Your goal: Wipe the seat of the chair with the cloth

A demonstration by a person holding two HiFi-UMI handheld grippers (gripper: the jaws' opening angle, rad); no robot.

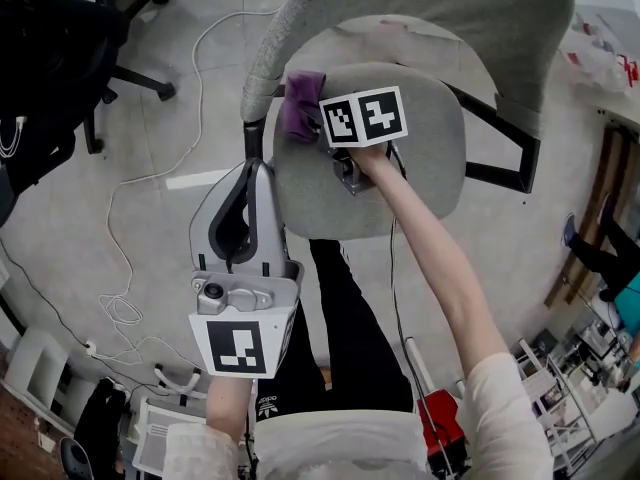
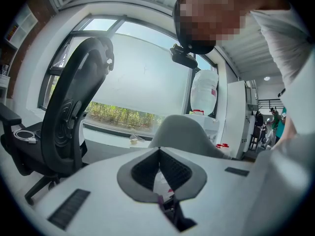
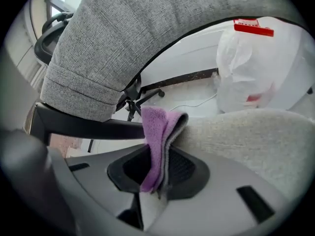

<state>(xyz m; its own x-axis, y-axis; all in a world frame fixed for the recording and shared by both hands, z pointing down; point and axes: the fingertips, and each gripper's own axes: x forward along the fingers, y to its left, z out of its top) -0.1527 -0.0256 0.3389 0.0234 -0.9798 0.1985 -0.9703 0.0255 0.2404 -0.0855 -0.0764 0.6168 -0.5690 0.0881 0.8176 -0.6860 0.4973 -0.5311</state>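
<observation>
Purple cloth (image 3: 156,132), 1, clamped in right tongs (image 3: 163,157) against seat (image 1: 430,148); left tongs (image 2: 158,154) closed.

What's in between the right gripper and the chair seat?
The purple cloth. The right gripper view shows the right gripper with its jaws shut on it, the folded end beside the grey seat.

A folded purple cloth (image 3: 156,132), pinched upright in the closed jaws of the right gripper (image 3: 160,173), touches the far left edge of the chair's grey fabric seat (image 1: 420,168), below the curved backrest (image 1: 440,8).
</observation>
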